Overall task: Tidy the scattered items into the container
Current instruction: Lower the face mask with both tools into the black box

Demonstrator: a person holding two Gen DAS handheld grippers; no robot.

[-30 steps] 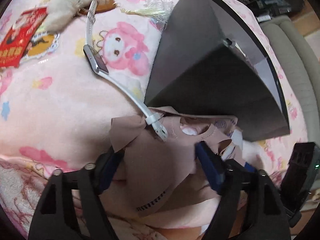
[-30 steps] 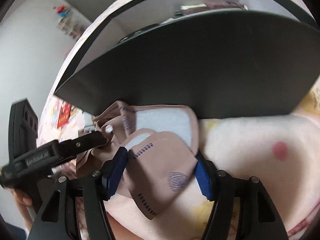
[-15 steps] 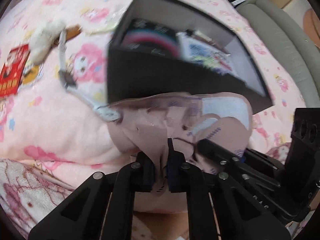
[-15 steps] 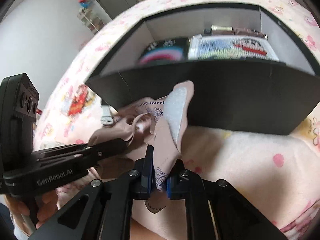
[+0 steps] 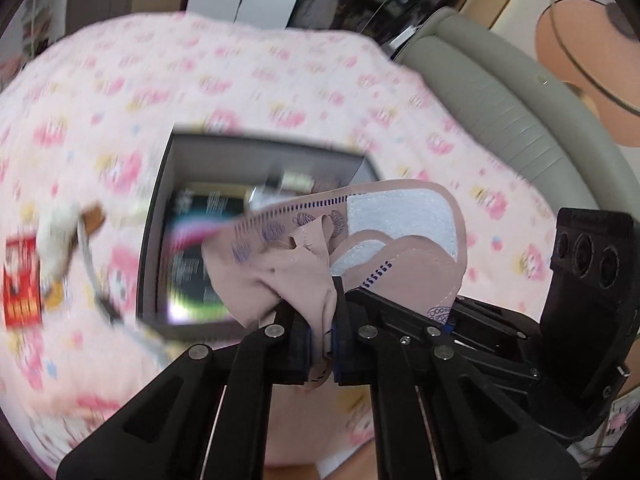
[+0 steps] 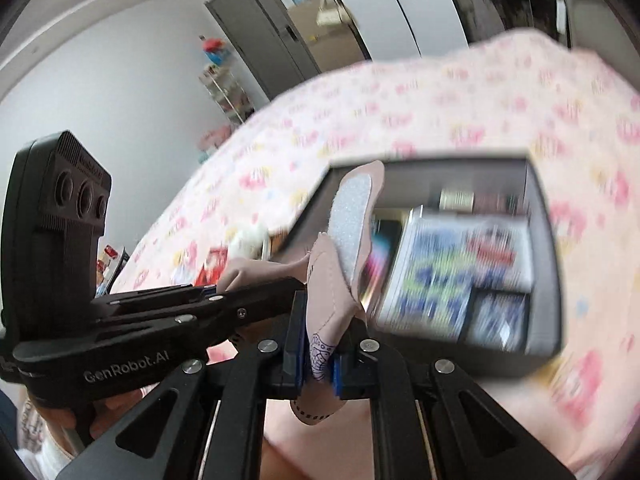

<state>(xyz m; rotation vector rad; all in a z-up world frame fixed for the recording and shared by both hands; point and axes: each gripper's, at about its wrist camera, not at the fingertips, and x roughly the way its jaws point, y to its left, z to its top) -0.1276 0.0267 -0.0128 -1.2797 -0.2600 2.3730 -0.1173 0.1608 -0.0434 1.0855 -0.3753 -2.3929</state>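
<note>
Both grippers are clamped on the same pink mask (image 5: 404, 248), held in the air over the pink cartoon blanket (image 5: 280, 80). The left gripper (image 5: 322, 340) has its pads squeezed on a bunched fold of the fabric, and the right gripper (image 6: 318, 354) pinches a lower edge, so the mask stands up between them with its white padded strip showing. It hangs above the near edge of the dark box (image 6: 544, 240), not yet inside. The box already holds flat printed packets, though blur hides what they are. The risk I see is in the release: two grips on one soft thing means that if one lets go late, the mask could drag sideways and drape over the box wall, or slide off onto the blanket. The limp ear loops may also snag on a finger. Left of the box a red packet (image 5: 22, 280), a white fluffy thing (image 5: 60, 224) and a white strap (image 5: 90, 264) lie waiting.
</note>
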